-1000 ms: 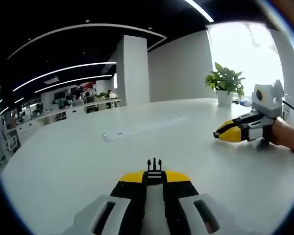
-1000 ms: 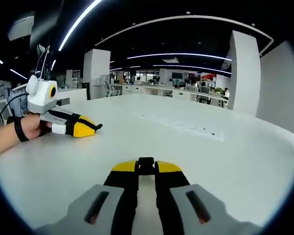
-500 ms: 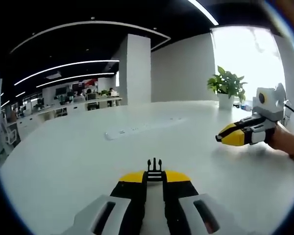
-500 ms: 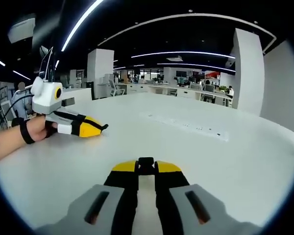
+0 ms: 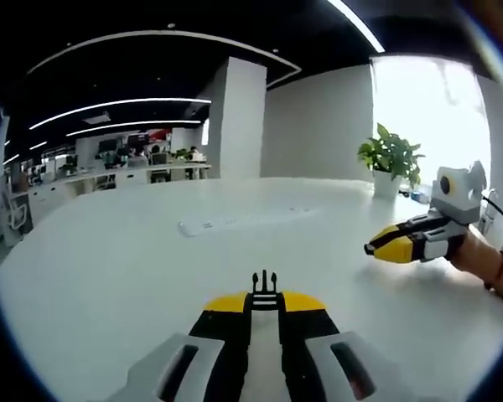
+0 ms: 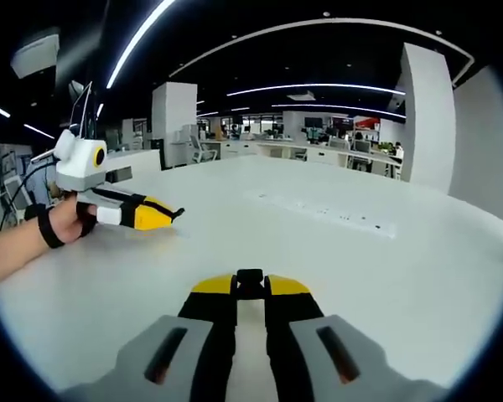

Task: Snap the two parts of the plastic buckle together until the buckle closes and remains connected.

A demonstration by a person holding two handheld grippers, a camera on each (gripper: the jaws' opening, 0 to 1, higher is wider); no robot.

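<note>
- Right now my left gripper (image 5: 264, 301) has its jaws pressed together on the pronged buckle half (image 5: 264, 285); black prongs stick out past the yellow tips, above the white table (image 5: 109, 276).
- My right gripper (image 6: 250, 285) is clamped on the other buckle half (image 6: 250, 277), a small black block seated between its yellow tips.
- Left gripper view: my right gripper shows at the right edge, yellow-tipped, held by my hand (image 5: 469, 251), tips pointing left, low over the table. Can't make out its buckle piece from here, too small.
- Right gripper view: my left gripper shows at the left, held by my other hand (image 6: 63, 222) with a dark strap at the wrist, tips pointing right, a thin black bit poking out of the tip.
- Two buckle halves are well apart, not joined; grippers face each other across the table.
- White power strip (image 5: 235, 222) lies flat on the table, beyond my left gripper; in the right gripper view it runs across the table further back.
- Potted plant (image 5: 390, 159) in a white pot stands at the far table edge, near a bright window.
- White square pillar (image 5: 235, 117) behind the table, office desks and monitors (image 6: 318, 146) far back, strip lights on a dark ceiling.
</note>
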